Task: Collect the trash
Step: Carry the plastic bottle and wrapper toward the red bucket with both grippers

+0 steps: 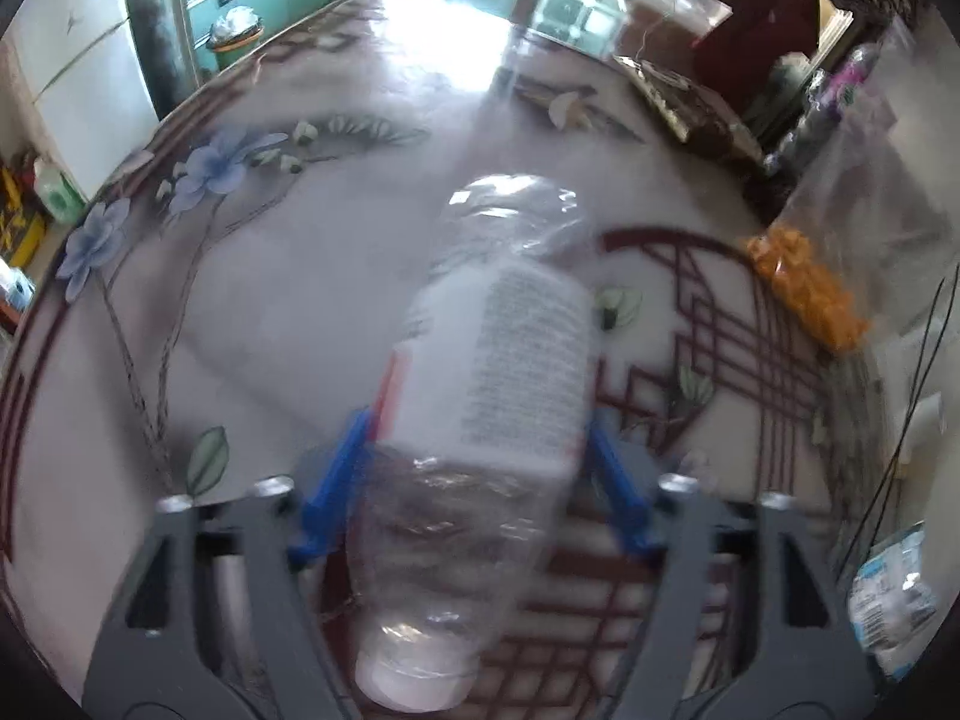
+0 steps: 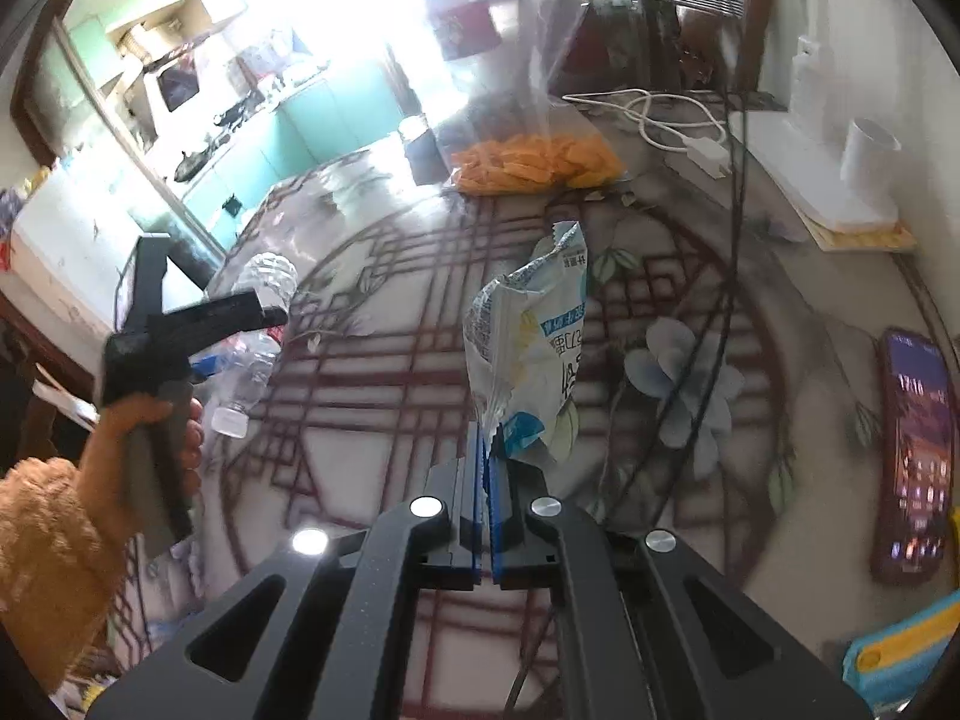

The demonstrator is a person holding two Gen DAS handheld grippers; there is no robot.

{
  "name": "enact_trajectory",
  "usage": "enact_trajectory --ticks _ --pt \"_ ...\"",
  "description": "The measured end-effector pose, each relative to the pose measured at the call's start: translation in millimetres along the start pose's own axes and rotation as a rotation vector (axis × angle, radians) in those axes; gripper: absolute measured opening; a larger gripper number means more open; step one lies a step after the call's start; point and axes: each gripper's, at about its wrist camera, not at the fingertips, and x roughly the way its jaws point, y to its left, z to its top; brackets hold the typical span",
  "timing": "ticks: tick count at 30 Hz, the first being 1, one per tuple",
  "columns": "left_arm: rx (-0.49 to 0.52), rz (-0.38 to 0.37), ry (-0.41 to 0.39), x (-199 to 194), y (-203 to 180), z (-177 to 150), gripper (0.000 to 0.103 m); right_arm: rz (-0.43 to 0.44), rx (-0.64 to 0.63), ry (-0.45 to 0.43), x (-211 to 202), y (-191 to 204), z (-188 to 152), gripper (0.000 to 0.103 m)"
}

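Note:
My left gripper [image 1: 480, 438] is shut on a crushed clear plastic bottle [image 1: 492, 372] with a white label and white cap, held above the table with the cap end toward the camera. The bottle also shows in the right wrist view [image 2: 255, 336], with the left gripper [image 2: 198, 330] held in a hand. My right gripper [image 2: 485, 450] is shut on the corner of an empty white and blue snack wrapper [image 2: 531, 354] that stands up from the fingers. The wrapper shows at the right edge of the left wrist view [image 1: 894, 606].
The round table [image 1: 312, 312] has a flower and lattice cover. A clear bag of orange snacks [image 2: 534, 162] lies at the far side. A phone [image 2: 915, 456], black cables [image 2: 690, 360], a white charger [image 2: 708, 153] and a white cup [image 2: 867, 156] are to the right.

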Motion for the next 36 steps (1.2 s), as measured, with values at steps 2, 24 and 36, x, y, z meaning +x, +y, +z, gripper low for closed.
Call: enact_trajectory --ticks 2,24,36 --pt "0.019 -0.033 0.013 -1 -1 -2 0.054 0.030 0.029 -0.007 -9 1 1 0.001" --pt "0.209 -0.133 -0.144 -205 101 -96 0.054 0.080 -0.181 -0.090 -36 192 -46 0.002" --pt "0.245 -0.178 -0.205 -247 211 -85 0.055 0.046 -0.213 -0.121 -28 324 -72 0.002"
